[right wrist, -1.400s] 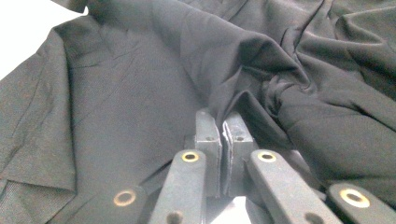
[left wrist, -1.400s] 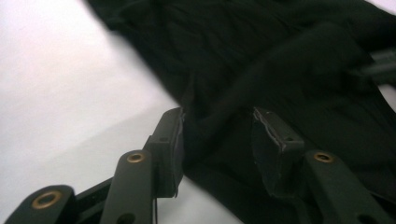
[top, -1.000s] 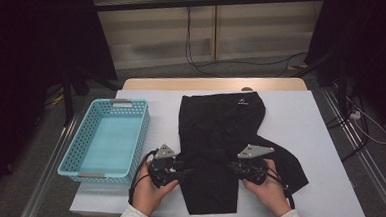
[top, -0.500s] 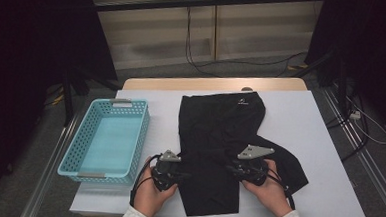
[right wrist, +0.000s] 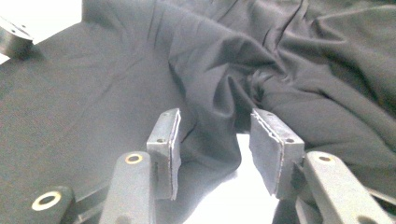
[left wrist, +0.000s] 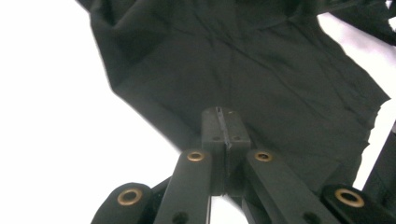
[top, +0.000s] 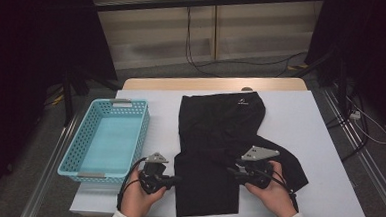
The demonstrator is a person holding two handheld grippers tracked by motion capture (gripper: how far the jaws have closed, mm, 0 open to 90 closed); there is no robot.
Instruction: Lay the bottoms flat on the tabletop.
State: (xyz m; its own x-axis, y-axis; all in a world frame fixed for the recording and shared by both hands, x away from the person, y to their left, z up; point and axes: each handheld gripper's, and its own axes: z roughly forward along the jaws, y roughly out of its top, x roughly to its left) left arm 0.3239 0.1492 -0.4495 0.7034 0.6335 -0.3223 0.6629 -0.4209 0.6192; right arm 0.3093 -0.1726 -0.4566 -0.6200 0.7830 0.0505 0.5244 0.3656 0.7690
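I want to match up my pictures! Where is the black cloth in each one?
High view: the black cloth lies mid-table, right of the blue basket.
Left gripper view: it spreads across the top and middle, beyond the closed claw.
Right gripper view: it covers most of the picture.
Shared landmark: the white table under the cloth's edge.

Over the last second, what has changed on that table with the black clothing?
The left tongs have closed at the near left edge of the black garment, seemingly pinching it. The right tongs have just been opening, with a fold between them but unpressed. Both hands, the garment and the blue basket stayed put.
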